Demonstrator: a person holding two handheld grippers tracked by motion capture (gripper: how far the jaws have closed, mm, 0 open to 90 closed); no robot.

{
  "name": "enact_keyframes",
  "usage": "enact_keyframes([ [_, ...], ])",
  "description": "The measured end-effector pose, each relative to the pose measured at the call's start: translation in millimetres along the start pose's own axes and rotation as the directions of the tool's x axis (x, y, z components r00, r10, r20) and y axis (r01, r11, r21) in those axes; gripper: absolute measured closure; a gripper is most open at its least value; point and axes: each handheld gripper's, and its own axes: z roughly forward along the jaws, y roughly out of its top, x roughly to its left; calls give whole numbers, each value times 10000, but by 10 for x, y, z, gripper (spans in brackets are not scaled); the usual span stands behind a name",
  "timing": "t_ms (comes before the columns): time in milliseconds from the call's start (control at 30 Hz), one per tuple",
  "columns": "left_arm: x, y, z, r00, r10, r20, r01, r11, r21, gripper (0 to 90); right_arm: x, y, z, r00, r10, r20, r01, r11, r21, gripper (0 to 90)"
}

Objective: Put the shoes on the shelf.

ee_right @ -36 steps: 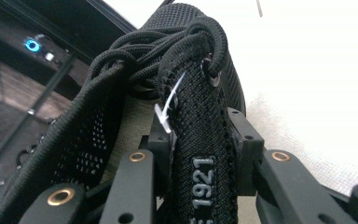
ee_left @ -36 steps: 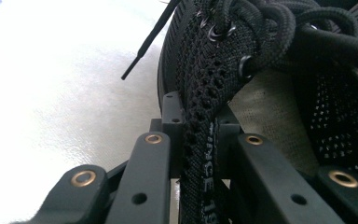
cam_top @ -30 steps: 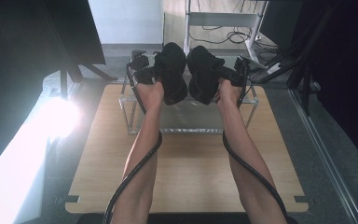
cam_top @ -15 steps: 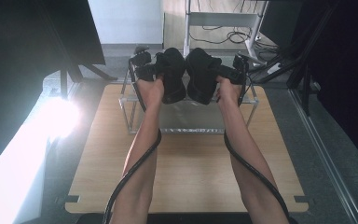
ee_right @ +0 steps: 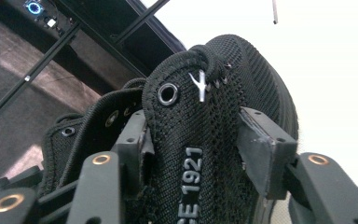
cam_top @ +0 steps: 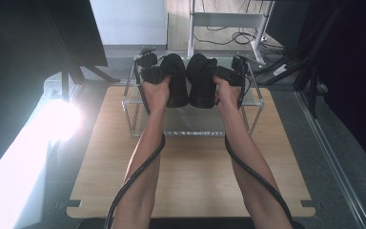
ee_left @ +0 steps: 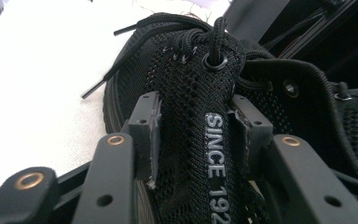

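Two black mesh shoes are held up side by side over a metal-framed rack (cam_top: 132,102) at the table's far end. The left shoe (cam_top: 174,78) is in my left gripper (cam_top: 148,70). In the left gripper view the left gripper (ee_left: 193,126) is shut on that left shoe's tongue (ee_left: 200,107), which bears white lettering. The right shoe (cam_top: 199,78) is in my right gripper (cam_top: 233,71). In the right gripper view the right gripper (ee_right: 193,140) is shut on the right shoe's tongue (ee_right: 196,116), printed "1921".
A wooden table (cam_top: 190,162) lies under my forearms. A bright lamp (cam_top: 59,119) glares at the left. Black cables (cam_top: 138,176) trail from both grippers toward the near edge. Dark curtains and stands flank the table; a white shelf frame (cam_top: 228,19) stands behind.
Both shoes have moved slightly away from me and upward over the rack, staying side by side in the grippers.
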Motion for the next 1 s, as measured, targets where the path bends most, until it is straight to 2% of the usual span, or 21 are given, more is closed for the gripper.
enact_keyframes([
  [100,31,-10,-9,9988,-125,465,130,9999,-99,489,-37,-5,-3,9988,34,-484,-34,10000,3,401],
  [167,33,-17,-17,9981,-106,602,116,9998,-164,438,-64,-6,-11,9969,138,-772,-140,9999,-21,362],
  [267,50,-19,-62,9951,-340,929,368,9989,-285,405,-73,-8,-40,9930,228,-1160,-237,9997,-62,326],
  [333,58,-21,-100,9932,-346,1113,382,9988,-306,384,-66,-11,-71,9925,66,-1224,-76,9999,-82,331],
  [467,97,-38,-200,9912,-111,1316,159,9992,-354,366,-82,-21,-138,9937,-281,-1081,271,9996,-115,304],
  [567,149,-51,-293,9909,133,1338,-70,9989,-471,349,-127,-16,-205,9928,-334,-1147,308,9992,-240,288],
  [767,274,-162,-452,9768,2,2142,131,9981,-604,311,-183,-39,-314,9889,-243,-1468,206,9994,-269,273],
  [1000,398,-343,-543,9692,127,2458,49,9975,-710,279,-252,-48,-485,9854,-342,-1669,269,9986,-456,259],
])
